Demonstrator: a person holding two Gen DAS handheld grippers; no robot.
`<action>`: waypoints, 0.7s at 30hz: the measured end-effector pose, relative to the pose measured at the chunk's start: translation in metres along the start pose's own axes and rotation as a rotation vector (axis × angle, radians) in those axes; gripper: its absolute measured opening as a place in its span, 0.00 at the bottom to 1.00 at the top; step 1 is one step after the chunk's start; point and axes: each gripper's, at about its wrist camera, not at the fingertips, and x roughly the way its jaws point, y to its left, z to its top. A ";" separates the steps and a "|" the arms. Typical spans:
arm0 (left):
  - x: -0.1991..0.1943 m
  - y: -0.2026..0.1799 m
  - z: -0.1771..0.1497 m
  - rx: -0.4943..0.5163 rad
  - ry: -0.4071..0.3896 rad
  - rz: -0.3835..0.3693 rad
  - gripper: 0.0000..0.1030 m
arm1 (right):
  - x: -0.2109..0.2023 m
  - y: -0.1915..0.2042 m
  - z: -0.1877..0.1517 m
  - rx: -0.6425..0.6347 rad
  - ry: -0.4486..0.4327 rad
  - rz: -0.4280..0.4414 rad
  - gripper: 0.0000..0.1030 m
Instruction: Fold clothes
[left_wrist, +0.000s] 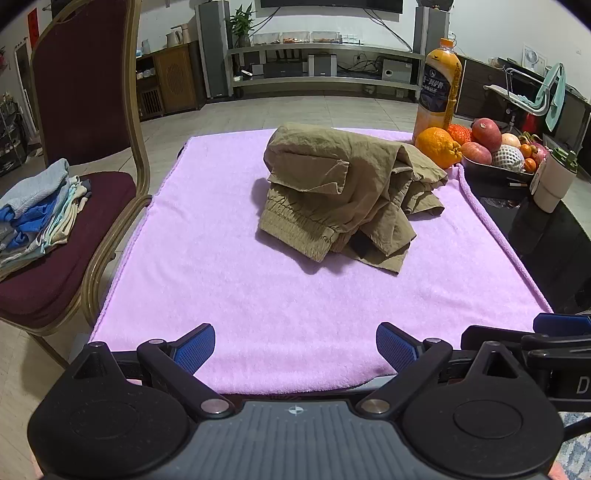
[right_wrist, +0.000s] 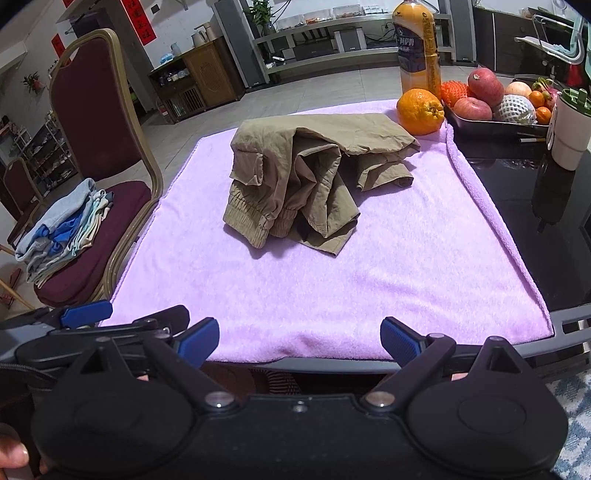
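one pair of khaki trousers (left_wrist: 343, 192) crumpled mid-frame on the pink towel (left_wrist: 229, 295) over the desk. left hand-held gripper (left_wrist: 295, 349) and right hand-held gripper (right_wrist: 300, 341), two in all, low in frame, fingers apart, empty. risk: grabbing bunched layers, dragging towel toward one orange (left_wrist: 437, 147) and one bottle (left_wrist: 437, 86), upper right. one folded stack (left_wrist: 40, 210) on one chair (left_wrist: 74, 147), left.

Both wrist views face forward over the towel (left_wrist: 258, 295), side by side

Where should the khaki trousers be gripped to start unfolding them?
Probably at the gathered elastic cuff of the khaki trousers, approached from the near edge of the pink towel: it is the nearest exposed, thick edge of the crumpled heap.
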 end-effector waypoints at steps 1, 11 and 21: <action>0.000 0.000 0.000 0.001 0.000 0.001 0.93 | 0.000 0.000 0.000 0.000 0.000 0.000 0.92; 0.000 0.000 0.000 0.003 0.000 0.002 0.93 | 0.001 -0.001 0.000 0.005 0.005 0.003 0.92; 0.001 0.000 0.000 0.002 0.004 0.001 0.93 | 0.001 -0.002 -0.001 0.012 0.009 0.005 0.92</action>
